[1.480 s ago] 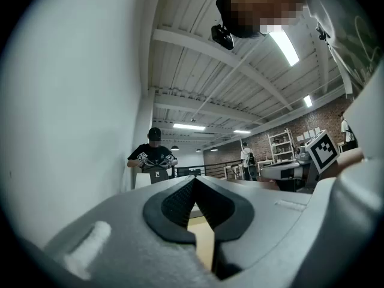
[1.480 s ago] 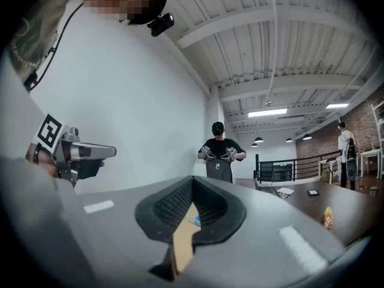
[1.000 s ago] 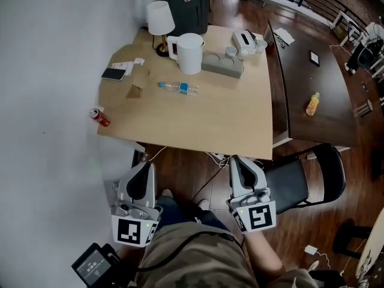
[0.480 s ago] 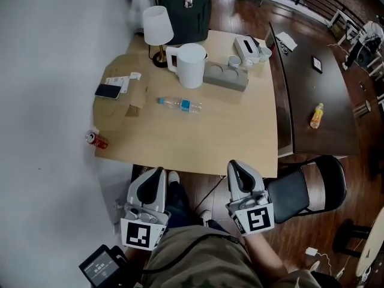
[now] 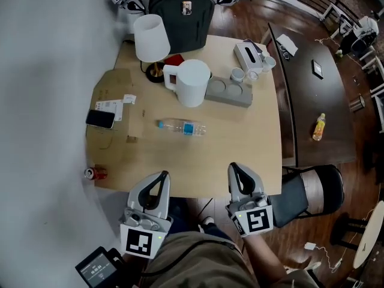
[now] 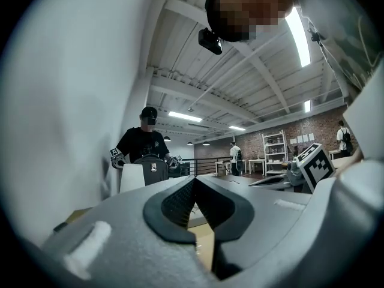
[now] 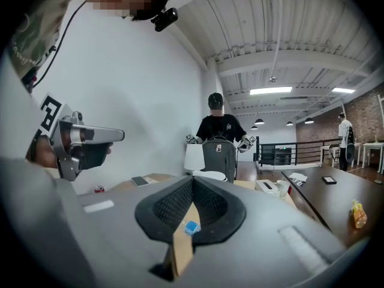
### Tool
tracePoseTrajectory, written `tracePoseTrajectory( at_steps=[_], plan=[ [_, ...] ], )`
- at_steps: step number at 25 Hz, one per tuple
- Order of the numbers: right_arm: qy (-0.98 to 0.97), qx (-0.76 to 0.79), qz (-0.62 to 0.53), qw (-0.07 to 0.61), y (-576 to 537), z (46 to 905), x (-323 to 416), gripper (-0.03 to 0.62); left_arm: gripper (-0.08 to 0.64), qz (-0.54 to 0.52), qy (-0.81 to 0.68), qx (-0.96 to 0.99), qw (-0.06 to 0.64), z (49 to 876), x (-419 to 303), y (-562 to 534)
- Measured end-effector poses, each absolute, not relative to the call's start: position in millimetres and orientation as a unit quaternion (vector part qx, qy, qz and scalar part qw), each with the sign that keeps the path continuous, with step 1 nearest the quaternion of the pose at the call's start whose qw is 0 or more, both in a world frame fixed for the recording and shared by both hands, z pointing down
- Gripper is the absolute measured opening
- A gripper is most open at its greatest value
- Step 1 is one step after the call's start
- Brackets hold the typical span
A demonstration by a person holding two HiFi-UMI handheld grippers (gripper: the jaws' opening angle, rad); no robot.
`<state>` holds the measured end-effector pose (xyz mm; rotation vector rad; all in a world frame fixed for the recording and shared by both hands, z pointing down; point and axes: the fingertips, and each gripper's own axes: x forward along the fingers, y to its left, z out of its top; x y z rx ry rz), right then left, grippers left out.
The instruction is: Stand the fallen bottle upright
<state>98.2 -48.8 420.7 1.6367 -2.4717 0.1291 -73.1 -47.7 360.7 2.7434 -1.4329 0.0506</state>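
Bottle: the clear bottle (image 5: 182,126) lies on its side mid-table, cap to the left and blue label toward the right, with nothing touching it.
Around it: a white jug (image 5: 193,83) stands just beyond; the near part of the table (image 5: 240,146) is bare.
Right gripper (image 5: 235,168): jaws pressed together, empty, at the near table edge.
Left gripper (image 5: 161,176): also closed, holding nothing.
Doing it well: probably open one gripper before reaching, clamp across the body near the cap, pivot on the base, and keep clear of the jug.

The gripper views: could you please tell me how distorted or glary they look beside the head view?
Left gripper view: heavy fisheye, dark corners, ceiling light blown out. Right gripper view: same fisheye; the bottle shows only its blue label. Head view: sharp, evenly lit, mildly bowed.
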Motion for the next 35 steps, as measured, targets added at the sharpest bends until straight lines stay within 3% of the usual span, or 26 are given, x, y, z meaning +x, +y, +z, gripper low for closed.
tracePoseTrajectory(
  at_steps=[17,22,26,27,28,29,35],
  plan=[
    [-0.829,0.549,0.051,0.097,-165.0,432.0,99.5,0.005,0.005,0.022,-0.451,0.891,0.058,383.5,-66.2,-145.6],
    [-0.862,0.472,0.063,0.172,-190.1,457.2,83.8,0.006,0.005,0.018,-0.476,0.877,0.058,381.6,-58.9,-166.2],
    [-0.886,0.335,0.058,0.316,-195.8,536.7,48.8,0.009,0.005,0.007,-0.476,0.878,0.044,378.0,-43.2,-176.6],
    [-0.882,0.293,0.062,0.365,-193.7,562.3,39.6,0.074,0.005,0.007,-0.476,0.878,0.043,379.3,-39.0,-177.2],
    [-0.874,0.252,0.061,0.410,-192.2,586.9,31.1,0.202,0.005,0.008,-0.475,0.879,0.042,380.5,-35.3,-177.5],
    [-0.865,0.216,0.055,0.449,-192.3,610.8,24.1,0.257,0.005,0.007,-0.474,0.880,0.040,380.9,-32.1,-177.9],
    [-0.827,0.091,0.019,0.555,-211.0,713.0,-11.8,0.293,0.005,0.018,-0.486,0.873,0.032,384.4,-32.0,-189.7]
  ],
)
